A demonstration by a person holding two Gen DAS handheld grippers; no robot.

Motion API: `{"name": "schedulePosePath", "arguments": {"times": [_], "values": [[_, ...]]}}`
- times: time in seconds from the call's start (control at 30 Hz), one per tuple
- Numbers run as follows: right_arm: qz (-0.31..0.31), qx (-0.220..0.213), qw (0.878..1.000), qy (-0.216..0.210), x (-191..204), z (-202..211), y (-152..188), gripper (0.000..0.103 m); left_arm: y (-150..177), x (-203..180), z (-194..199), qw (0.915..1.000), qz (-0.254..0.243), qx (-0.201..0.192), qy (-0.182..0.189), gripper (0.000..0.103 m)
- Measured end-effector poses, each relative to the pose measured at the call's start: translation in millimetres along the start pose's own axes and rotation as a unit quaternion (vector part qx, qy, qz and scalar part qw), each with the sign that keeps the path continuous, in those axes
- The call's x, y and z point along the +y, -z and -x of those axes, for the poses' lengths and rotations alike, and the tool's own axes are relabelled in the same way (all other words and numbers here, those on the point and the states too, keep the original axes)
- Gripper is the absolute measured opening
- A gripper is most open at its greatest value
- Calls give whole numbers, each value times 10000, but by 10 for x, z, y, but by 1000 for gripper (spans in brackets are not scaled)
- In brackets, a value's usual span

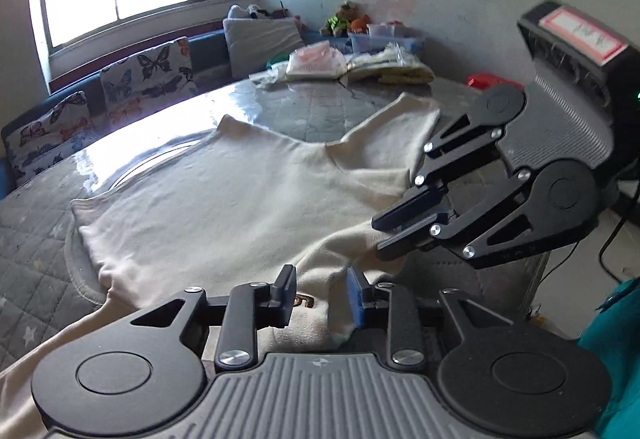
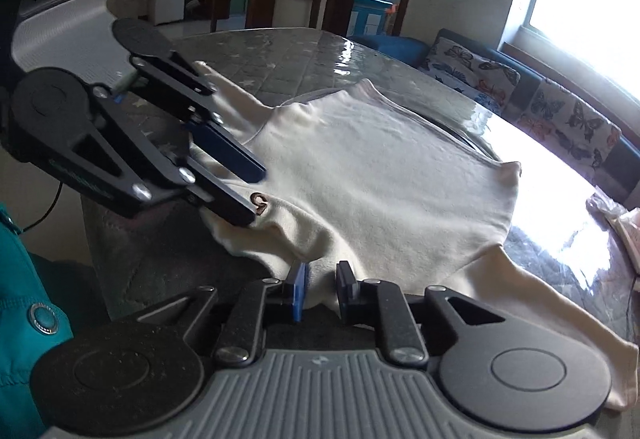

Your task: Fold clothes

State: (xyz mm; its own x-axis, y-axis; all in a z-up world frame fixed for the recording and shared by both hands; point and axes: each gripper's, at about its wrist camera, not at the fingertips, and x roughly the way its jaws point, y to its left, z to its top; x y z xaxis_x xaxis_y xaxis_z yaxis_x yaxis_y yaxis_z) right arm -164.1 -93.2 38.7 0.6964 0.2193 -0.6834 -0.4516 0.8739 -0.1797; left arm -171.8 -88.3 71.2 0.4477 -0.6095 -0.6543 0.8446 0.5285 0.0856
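A cream garment (image 1: 240,195) lies spread flat on a glossy grey quilted bench (image 1: 36,259), its near edge bunched up at the front rim. The left tool (image 1: 322,293) sits at that near edge, its jaws partly apart with a raised fold of the cloth, bearing a small brown mark, between them; whether the pads press it is unclear. Just beside it, the right tool (image 2: 322,289) has its jaws narrowly apart around another ridge of the same edge. A teal sleeve (image 2: 24,279) shows nearby.
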Motion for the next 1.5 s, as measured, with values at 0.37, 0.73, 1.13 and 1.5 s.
{"name": "schedulePosePath", "arguments": {"times": [0.37, 0.73, 1.13, 1.5], "values": [[138, -89, 9996, 214, 24, -50, -28, 10, 3, 56, -96, 9998, 146, -61, -78, 3], [-442, 64, 9987, -233, -164, 47, 20, 5, 74, 182, 62, 9986, 510, -108, 90, 2], [-801, -157, 9964, -212, -266, -100, -119, 6, -73, 271, -57, 9962, 842, -215, -8, 4], [-849, -291, 9958, -197, -234, -111, -122, 13, 87, 267, -37, 9941, 1079, -106, -39, 11]]}}
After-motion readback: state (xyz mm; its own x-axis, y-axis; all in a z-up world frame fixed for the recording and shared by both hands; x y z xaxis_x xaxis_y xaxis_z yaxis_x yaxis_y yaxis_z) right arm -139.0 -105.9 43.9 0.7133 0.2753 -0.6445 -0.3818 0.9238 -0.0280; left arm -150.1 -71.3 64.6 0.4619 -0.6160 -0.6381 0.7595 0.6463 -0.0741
